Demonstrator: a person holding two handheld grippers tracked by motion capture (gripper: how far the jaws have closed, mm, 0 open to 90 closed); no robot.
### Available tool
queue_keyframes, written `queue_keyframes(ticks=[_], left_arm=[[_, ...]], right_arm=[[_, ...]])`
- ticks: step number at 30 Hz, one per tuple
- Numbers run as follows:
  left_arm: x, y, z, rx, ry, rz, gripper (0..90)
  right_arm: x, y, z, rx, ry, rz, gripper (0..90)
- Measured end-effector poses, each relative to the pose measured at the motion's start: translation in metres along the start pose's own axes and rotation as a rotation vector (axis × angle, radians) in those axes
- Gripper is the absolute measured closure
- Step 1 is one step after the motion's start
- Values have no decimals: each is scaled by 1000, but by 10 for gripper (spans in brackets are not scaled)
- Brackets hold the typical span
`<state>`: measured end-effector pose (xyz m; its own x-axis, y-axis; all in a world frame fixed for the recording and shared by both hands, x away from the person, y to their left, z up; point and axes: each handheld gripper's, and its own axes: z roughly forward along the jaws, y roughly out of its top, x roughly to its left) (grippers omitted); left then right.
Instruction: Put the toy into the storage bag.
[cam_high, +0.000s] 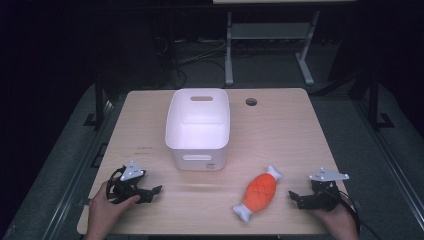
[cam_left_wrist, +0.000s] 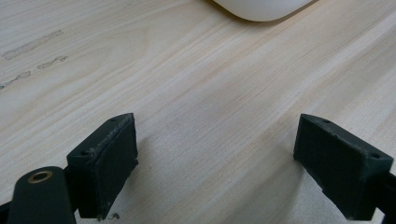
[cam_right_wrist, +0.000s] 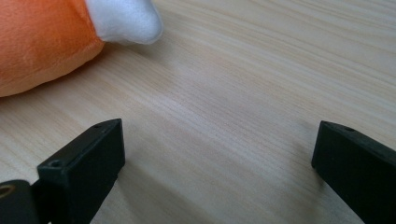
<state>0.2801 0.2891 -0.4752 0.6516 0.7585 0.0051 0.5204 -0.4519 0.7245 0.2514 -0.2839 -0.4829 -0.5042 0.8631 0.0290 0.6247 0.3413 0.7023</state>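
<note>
item: plush toy (cam_high: 260, 193), orange body with white knobbed ends, shaped like a cut of meat on a bone. it lies flat on the wooden table (cam_high: 280, 130), right of centre, near the front edge.

long axis: diagonal in the high view, one white end toward the front-left, the other toward the back-right, pointing loosely at the white bin (cam_high: 198, 127).

nearer tool: right gripper (cam_high: 296, 198), resting on the table just right of the toy, apart from it. jaws spread wide, nothing between them. in the right gripper view the orange body and one white end (cam_right_wrist: 123, 21) sit ahead and to the left of the jaws, so a swing to that side would likely be needed before closing.

other tool: left gripper (cam_high: 152, 192), well apart from the toy at the front-left, jaws likewise released and empty, with a corner of the bin ahead of it (cam_left_wrist: 261, 8).

open room: bare wood lies between toy and bin. the toy's front end lies close to the table's front edge, so a push that way risks sliding it off. the bin stands upright, open-topped, behind and left of the toy.
</note>
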Motion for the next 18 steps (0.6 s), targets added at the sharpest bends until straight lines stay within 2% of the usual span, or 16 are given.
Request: queue_keyframes(ticks=[5, 9, 11, 13, 14, 16, 17, 18], left_arm=[[0, 0, 0, 0, 0, 0, 126], [0, 0, 0, -1, 1, 1, 127], [0, 0, 0, 0, 0, 1, 126], [0, 0, 0, -1, 0, 0, 127], [0, 0, 0, -1, 0, 0, 127], [0, 0, 0, 0, 0, 0, 127], [0, 0, 0, 0, 0, 0, 127], [0, 0, 0, -1, 0, 0, 126]], right_arm=[[-1, 0, 0, 0, 5, -7, 23], [0, 1, -3, 6, 15, -17, 95], [1, 2, -5, 10, 20, -23, 171], [2, 4, -7, 11, 17, -22, 191], [2, 6, -10, 9, 44, -14, 264], [4, 8, -14, 8, 54, -11, 367], [4, 8, -14, 8, 54, -11, 367], [6, 10, -17, 8, 65, -22, 505]])
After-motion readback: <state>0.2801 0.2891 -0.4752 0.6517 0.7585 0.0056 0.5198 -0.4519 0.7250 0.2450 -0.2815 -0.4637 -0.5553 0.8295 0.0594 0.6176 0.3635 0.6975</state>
